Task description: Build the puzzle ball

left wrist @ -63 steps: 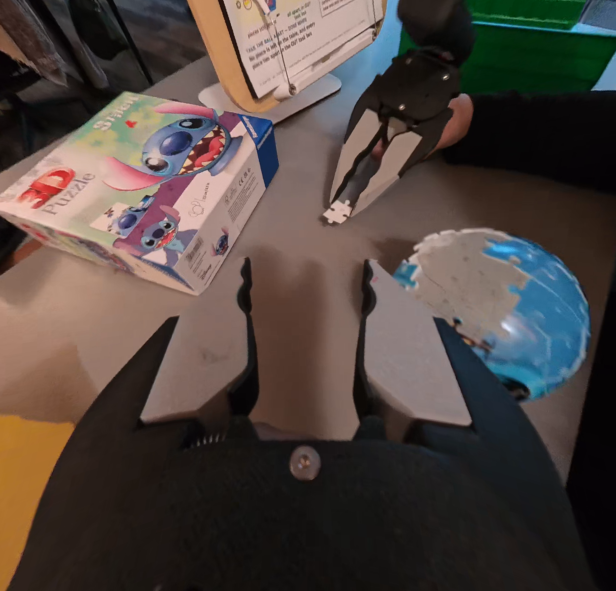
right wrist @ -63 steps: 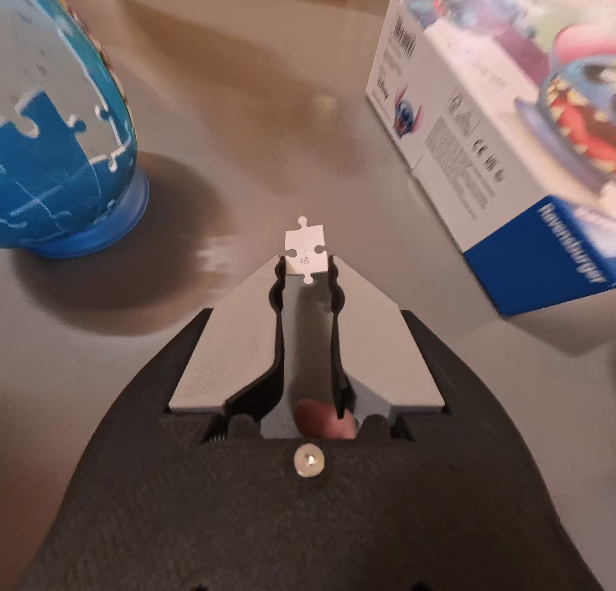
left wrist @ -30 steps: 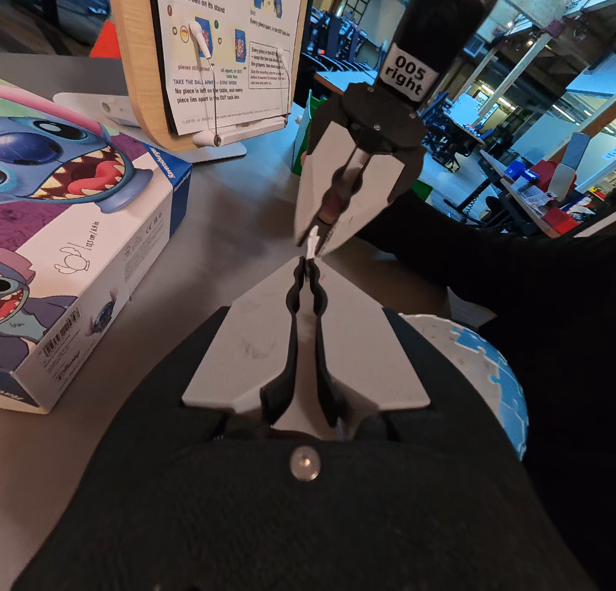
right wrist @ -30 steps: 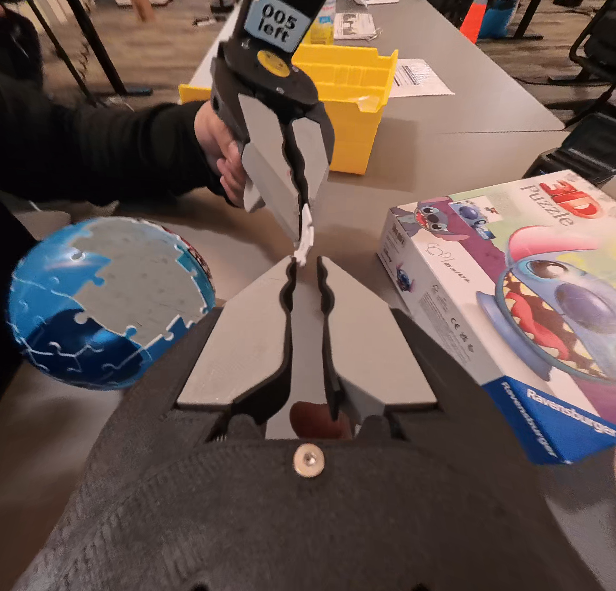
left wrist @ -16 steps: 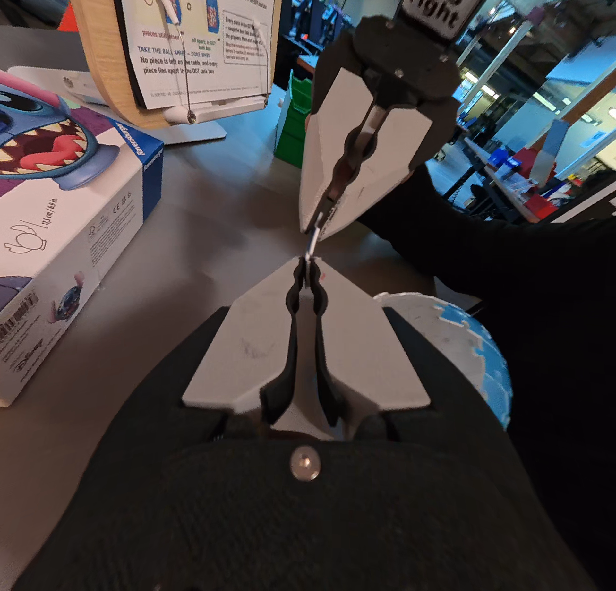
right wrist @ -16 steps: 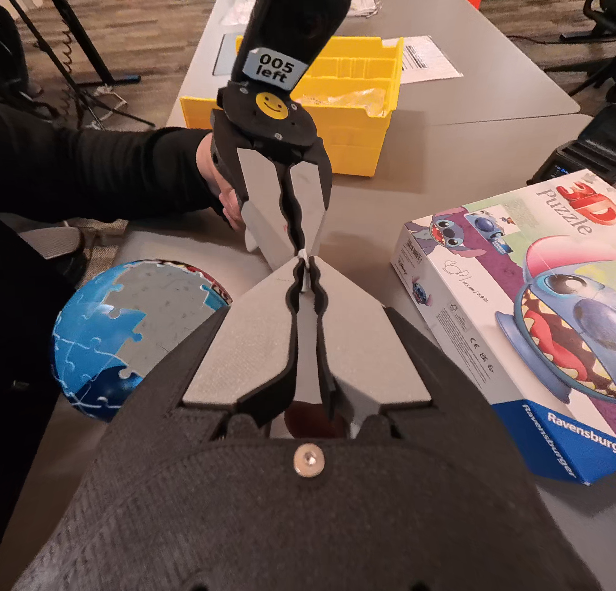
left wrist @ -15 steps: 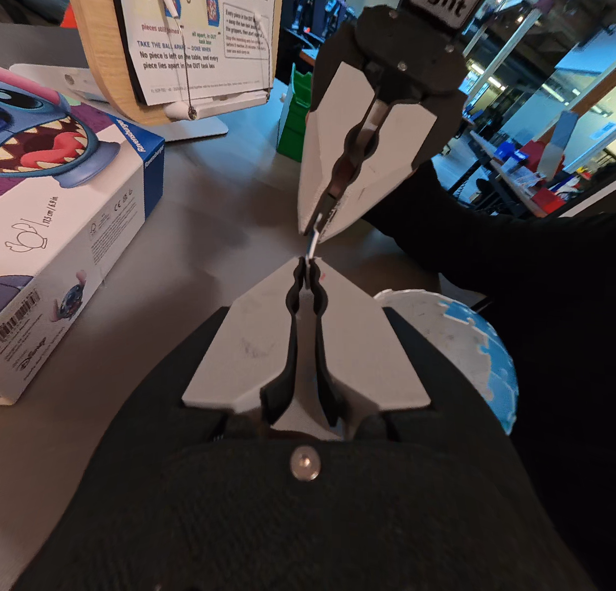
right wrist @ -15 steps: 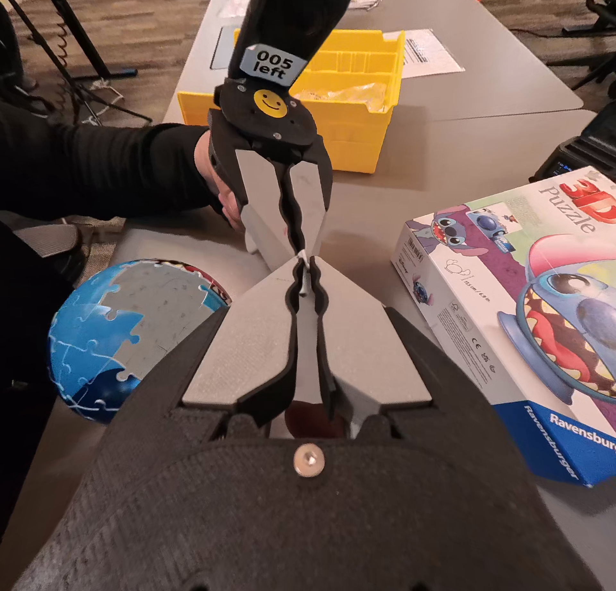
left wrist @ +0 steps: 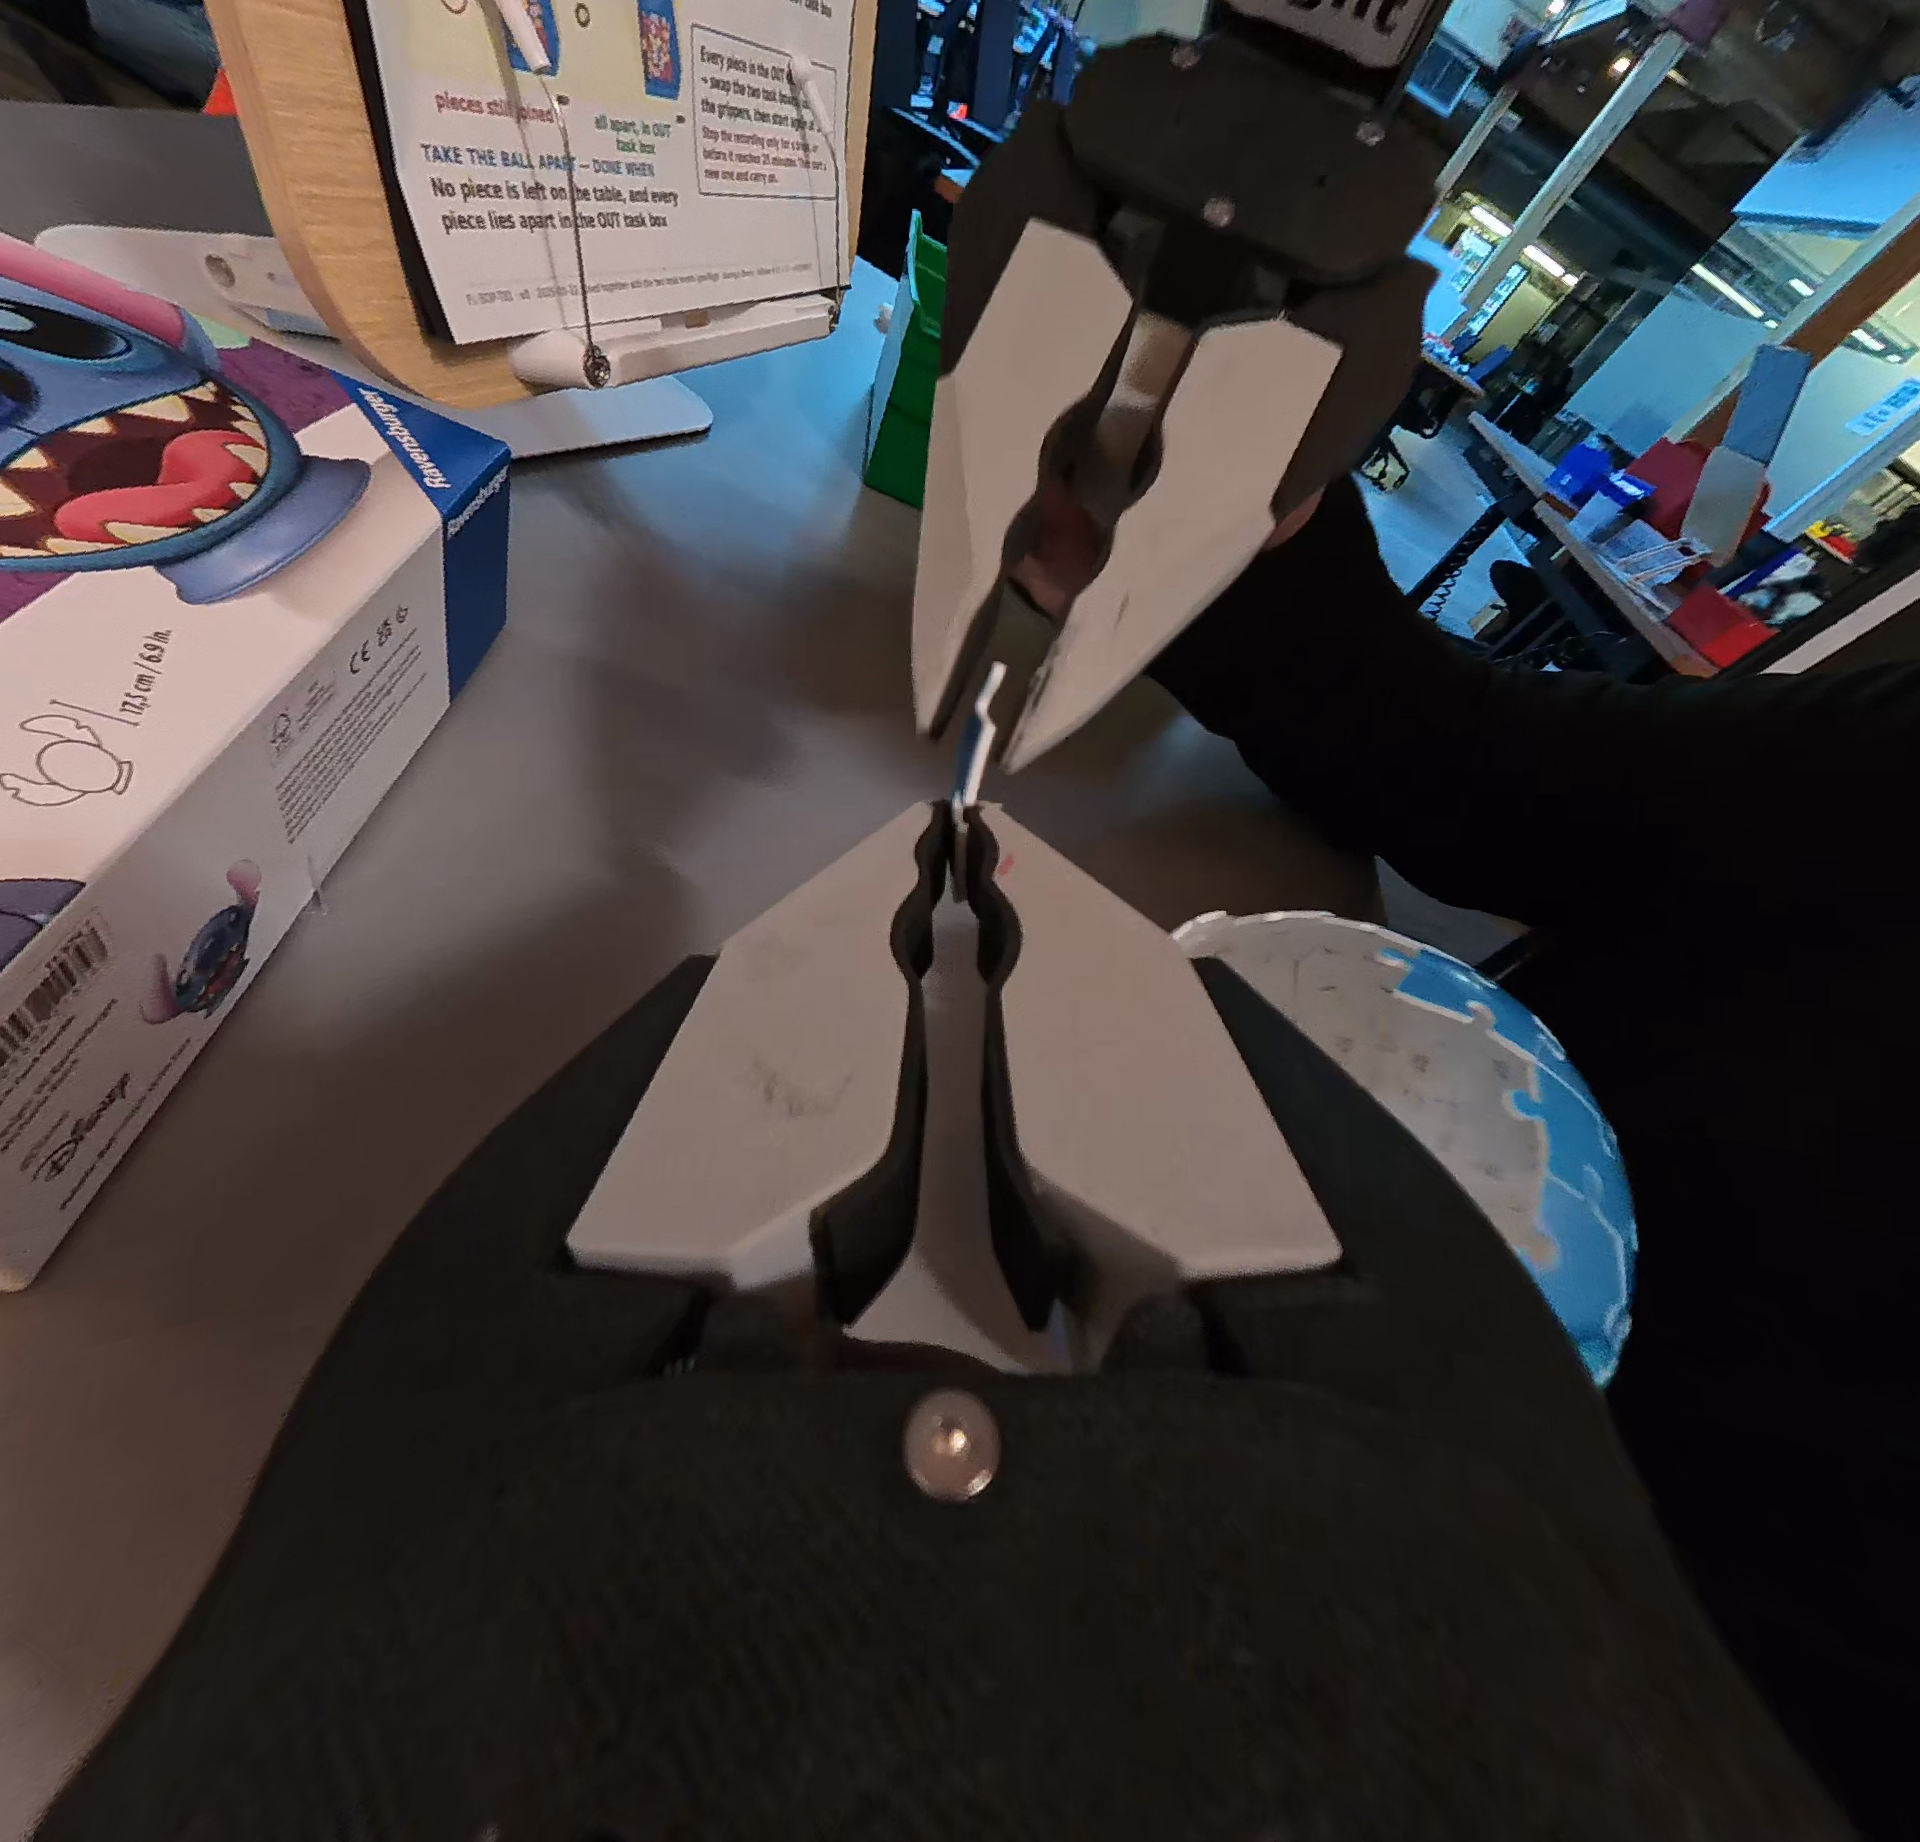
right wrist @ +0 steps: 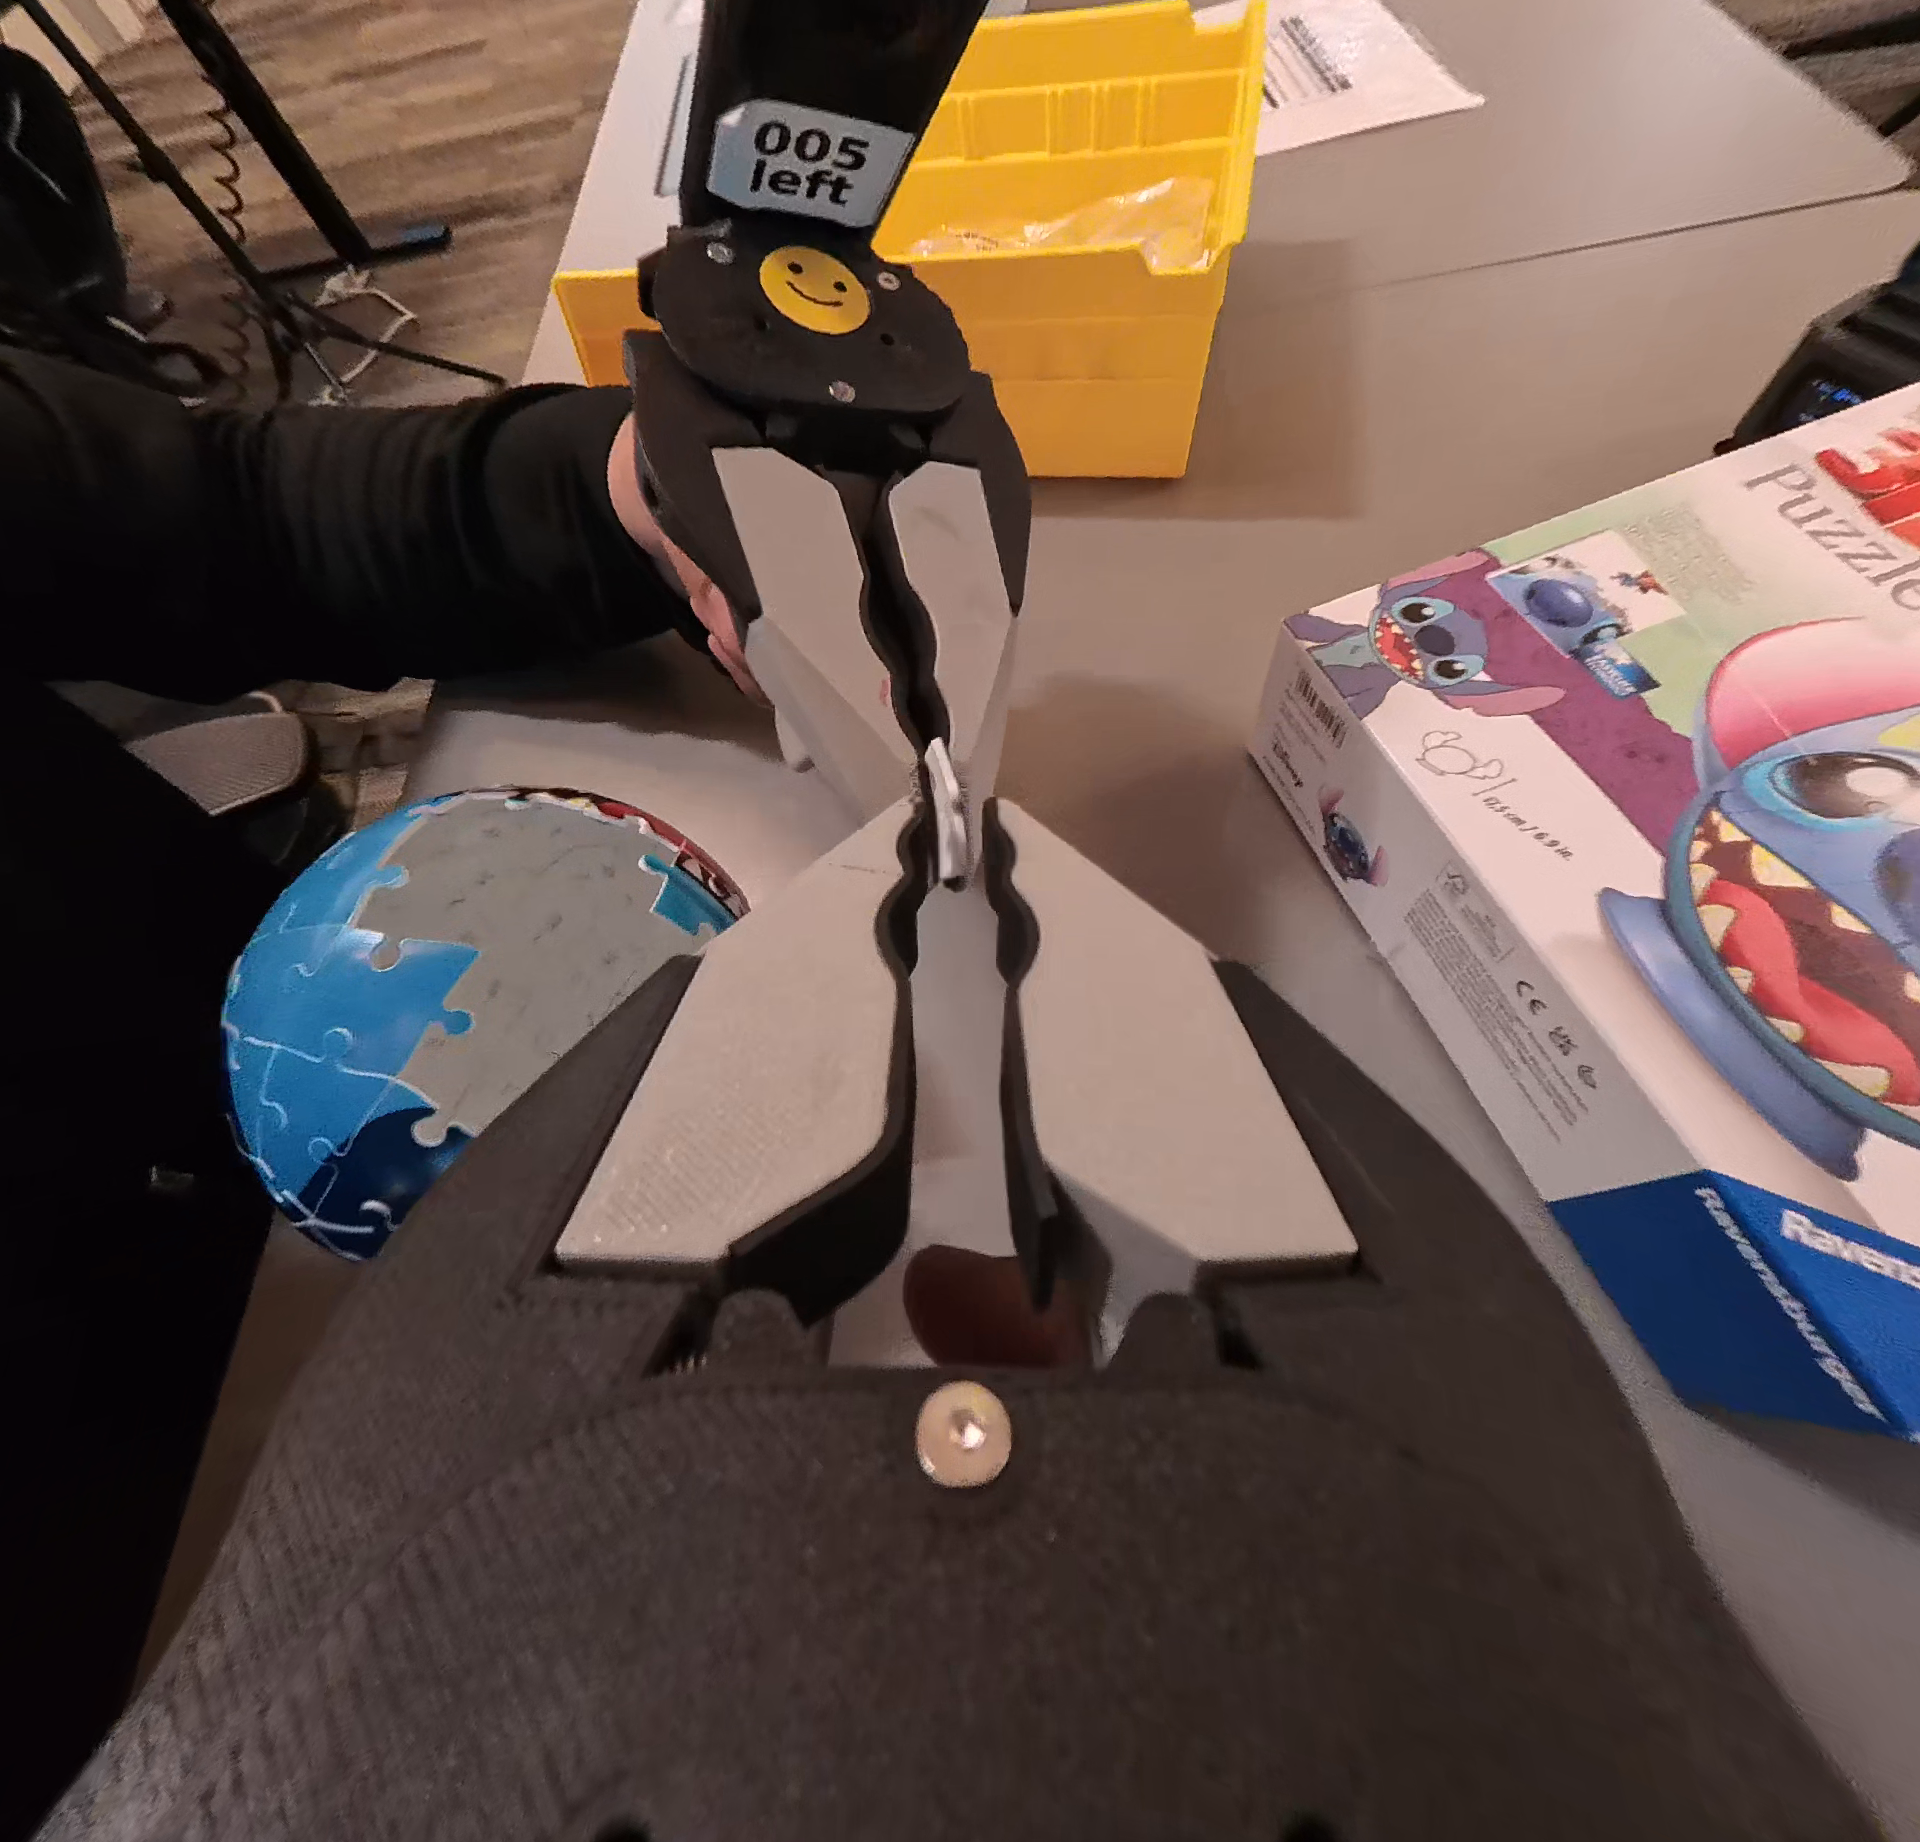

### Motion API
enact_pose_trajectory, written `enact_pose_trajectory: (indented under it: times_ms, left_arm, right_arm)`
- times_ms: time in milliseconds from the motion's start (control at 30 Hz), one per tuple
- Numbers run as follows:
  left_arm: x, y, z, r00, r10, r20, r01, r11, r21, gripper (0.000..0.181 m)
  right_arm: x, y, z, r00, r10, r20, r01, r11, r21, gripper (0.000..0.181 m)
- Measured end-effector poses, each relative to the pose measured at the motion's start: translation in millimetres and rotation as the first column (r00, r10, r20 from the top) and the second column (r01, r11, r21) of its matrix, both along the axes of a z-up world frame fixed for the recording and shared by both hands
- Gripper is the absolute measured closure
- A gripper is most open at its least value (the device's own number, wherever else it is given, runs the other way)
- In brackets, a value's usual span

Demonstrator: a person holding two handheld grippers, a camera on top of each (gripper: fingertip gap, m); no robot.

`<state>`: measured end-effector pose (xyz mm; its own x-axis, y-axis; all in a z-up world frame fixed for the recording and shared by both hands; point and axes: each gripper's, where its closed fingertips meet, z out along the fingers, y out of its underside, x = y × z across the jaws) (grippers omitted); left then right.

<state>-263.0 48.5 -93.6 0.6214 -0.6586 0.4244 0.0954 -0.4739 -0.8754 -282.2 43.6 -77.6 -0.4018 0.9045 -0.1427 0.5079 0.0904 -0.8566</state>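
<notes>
The puzzle ball [right wrist: 416, 1003] is sitting on the table [right wrist: 1403, 358], largely built, though a grey patch is showing where pieces seem missing; its far side is hidden. Above and just beside the ball, one puzzle piece [right wrist: 948, 805] is being pinched by the closed left gripper [left wrist: 961, 836]. The right gripper [right wrist: 951, 847] is standing slightly apart around it, and whether it is touching cannot be told.

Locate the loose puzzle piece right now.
The puzzle piece is off the table, mid-frame in both wrist views, pinched by the left tool, with the right tool open around it.
</notes>
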Motion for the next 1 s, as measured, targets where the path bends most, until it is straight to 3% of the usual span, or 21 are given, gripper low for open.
enact_pose_trajectory:
  times_ms: [300, 400, 600, 767, 1000]
  left_arm:
    - [2, -6, -2, 0.999, -0.027, -0.045, 0.027, 1.0, -0.01, 0.178]
    - [-4, -9, -3, 0.994, -0.025, -0.103, 0.025, 1.0, -0.005, 0.166]
    - [-11, -12, -8, 0.984, -0.013, -0.18, 0.01, 1.0, -0.014, 0.157]
    - [-4, -21, -10, 0.989, -0.091, -0.119, 0.08, 0.993, -0.09, 0.154]
    - [-4, -34, -9, 0.982, -0.122, -0.143, 0.107, 0.988, -0.11, 0.144]
  right_arm:
    - [6, -5, -4, 0.998, -0.021, 0.058, 0.014, 0.992, 0.125, 0.181]
    - [17, -6, -3, 0.994, -0.04, 0.097, 0.021, 0.982, 0.189, 0.181]
    - [41, -35, -9, 0.976, -0.015, 0.218, -0.022, 0.985, 0.169, 0.181]
    - [53, -42, -24, 0.928, -0.044, 0.37, -0.064, 0.96, 0.274, 0.181]
    - [55, -50, -41, 0.861, -0.056, 0.506, -0.141, 0.928, 0.344, 0.181]
